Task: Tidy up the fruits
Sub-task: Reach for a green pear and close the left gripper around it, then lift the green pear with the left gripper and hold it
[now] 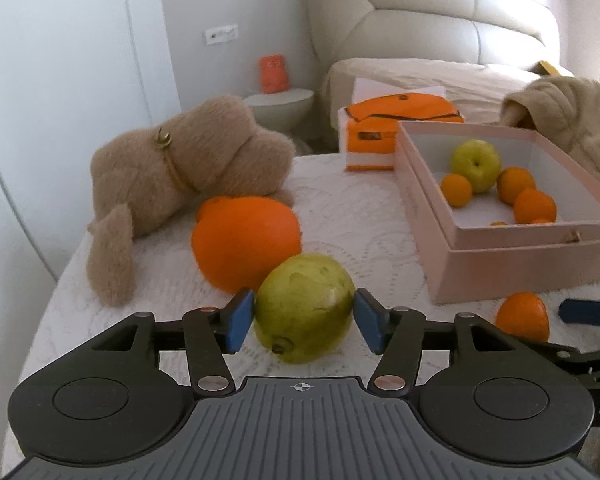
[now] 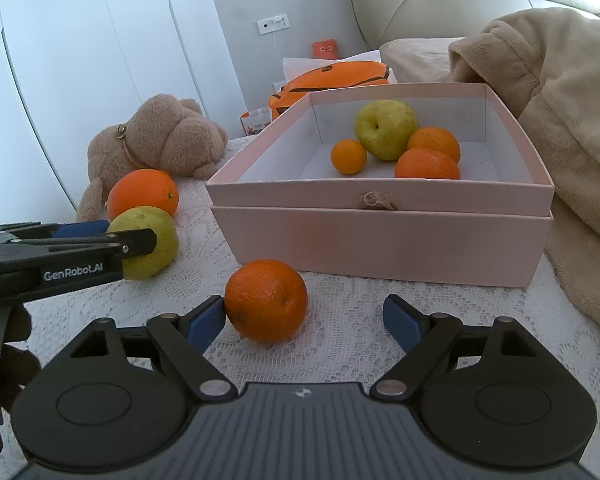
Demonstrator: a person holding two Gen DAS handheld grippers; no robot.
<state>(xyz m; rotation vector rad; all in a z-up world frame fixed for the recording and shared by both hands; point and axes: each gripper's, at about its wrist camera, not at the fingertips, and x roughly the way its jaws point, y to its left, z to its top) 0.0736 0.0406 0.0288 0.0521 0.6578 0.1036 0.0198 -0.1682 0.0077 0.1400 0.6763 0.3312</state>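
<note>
My left gripper point(image 1: 304, 316) is shut on a green pear point(image 1: 302, 306), both blue pads touching its sides, on the white lace cover. The pear also shows in the right wrist view point(image 2: 152, 246). A large orange point(image 1: 246, 240) lies just behind it. My right gripper point(image 2: 304, 320) is open around a small orange point(image 2: 266, 300); the left pad touches it, the right pad stands apart. The pink box point(image 2: 380, 236) holds a green apple point(image 2: 386, 130) and several small oranges point(image 2: 428, 162).
A brown plush toy point(image 1: 180, 168) lies at the left behind the large orange. An orange and white bag point(image 1: 384, 128) sits behind the box. A beige blanket point(image 2: 560, 120) is heaped at the right against the box. The bed edge runs along the left.
</note>
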